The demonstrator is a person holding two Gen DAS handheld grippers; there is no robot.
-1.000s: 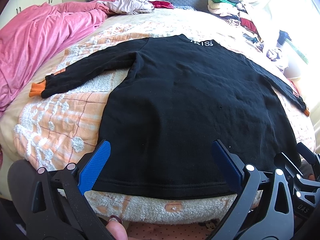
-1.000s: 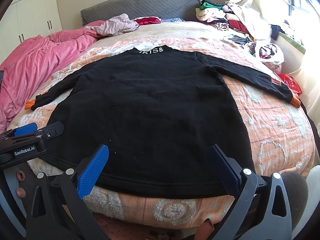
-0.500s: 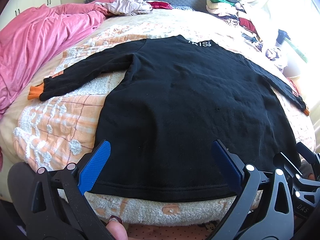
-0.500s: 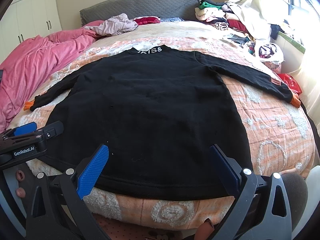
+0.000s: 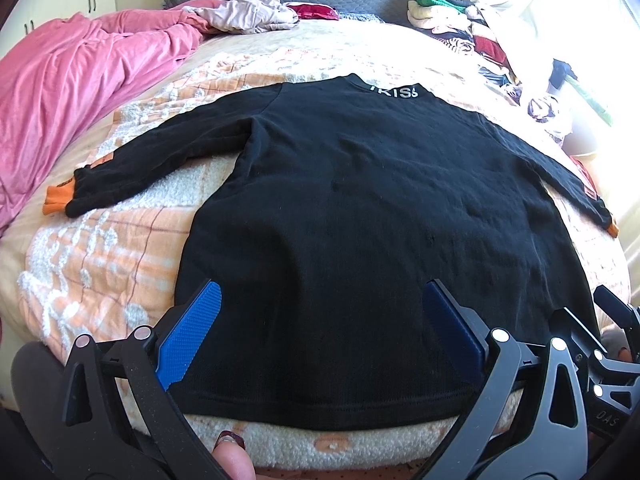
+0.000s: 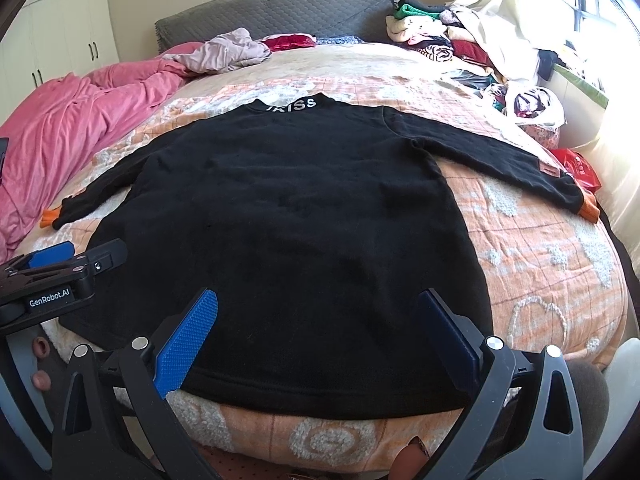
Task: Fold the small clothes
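A black long-sleeved sweater (image 5: 360, 208) with orange cuffs lies flat on the bed, back up, sleeves spread, collar far; it also shows in the right wrist view (image 6: 288, 216). My left gripper (image 5: 320, 320) is open and empty, hovering above the hem's left part. My right gripper (image 6: 316, 320) is open and empty above the hem's middle. The left gripper (image 6: 60, 268) shows at the left edge of the right wrist view, and the right gripper's frame (image 5: 600, 344) shows at the right of the left wrist view.
The bed has a peach patterned blanket (image 6: 540, 248). A pink duvet (image 5: 68, 96) is heaped on the left. Loose clothes (image 6: 224, 52) lie by the grey headboard (image 6: 272, 12). A clothes pile (image 6: 448, 40) and bags (image 6: 532, 104) are at the far right.
Both grippers have moved slightly forward over the sweater's hem. The sweater has not moved, and both grippers stay open.
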